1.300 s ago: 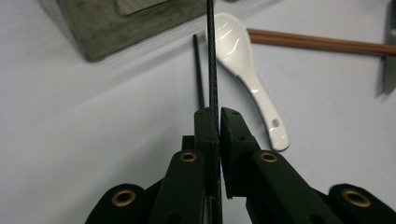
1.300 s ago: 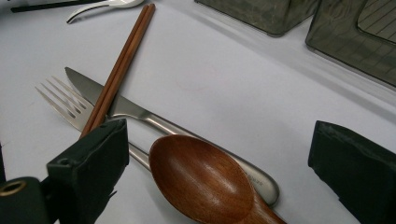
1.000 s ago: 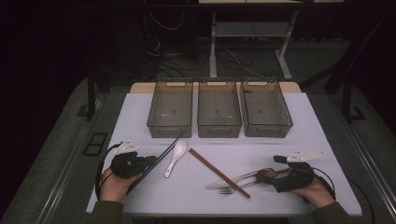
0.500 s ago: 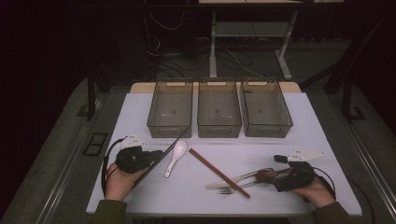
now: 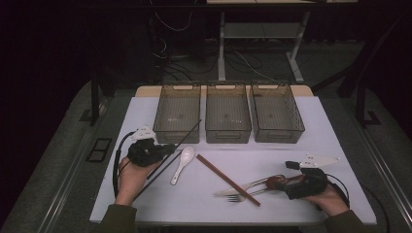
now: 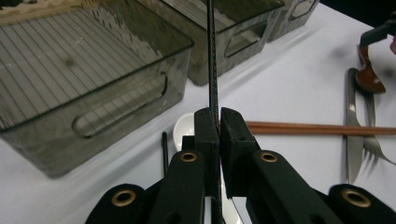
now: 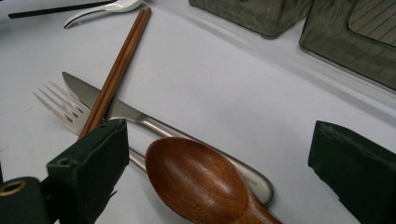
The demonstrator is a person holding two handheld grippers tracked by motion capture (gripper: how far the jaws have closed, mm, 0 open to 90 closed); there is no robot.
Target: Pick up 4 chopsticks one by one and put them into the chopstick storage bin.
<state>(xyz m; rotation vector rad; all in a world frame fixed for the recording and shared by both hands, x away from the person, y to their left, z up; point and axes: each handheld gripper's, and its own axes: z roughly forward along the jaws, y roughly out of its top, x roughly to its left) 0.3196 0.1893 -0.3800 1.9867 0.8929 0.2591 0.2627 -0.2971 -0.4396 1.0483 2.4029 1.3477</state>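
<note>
- Dark room around a white table (image 5: 301, 131), with cables and a desk frame on the floor behind it.
- Landmark: the middle bin (image 5: 227, 112) of three clear bins in a row at the table's far side.
- Left bin (image 5: 178, 112) and right bin (image 5: 277, 112) stand just beside it, one on each flank.
- Left gripper (image 5: 167, 149) is near-left of the middle bin, its jaws clamped narrow on one black chopstick (image 5: 187, 132); the stick's tip rises across the left bin's front corner.
- In the left gripper view the black chopstick (image 6: 211, 56) runs straight up from between the pressed pads.
- A second black chopstick (image 5: 155, 178) lies on the table, nearer and left of the middle bin.
- White spoon (image 5: 183, 162) lies in front of the middle bin, toward its left corner.
- Brown chopsticks (image 5: 227, 179) lie slantwise in front of the middle bin, nearer the person.
- Fork (image 5: 243, 196), knife (image 5: 243, 187) and a wooden spoon (image 5: 274, 182) lie near-right of the middle bin; the brown chopsticks cross the fork and knife.
- Right gripper (image 5: 282, 183) rests there, jaws wide, the wooden spoon's bowl (image 7: 196, 179) between the pads without touching them.
</note>
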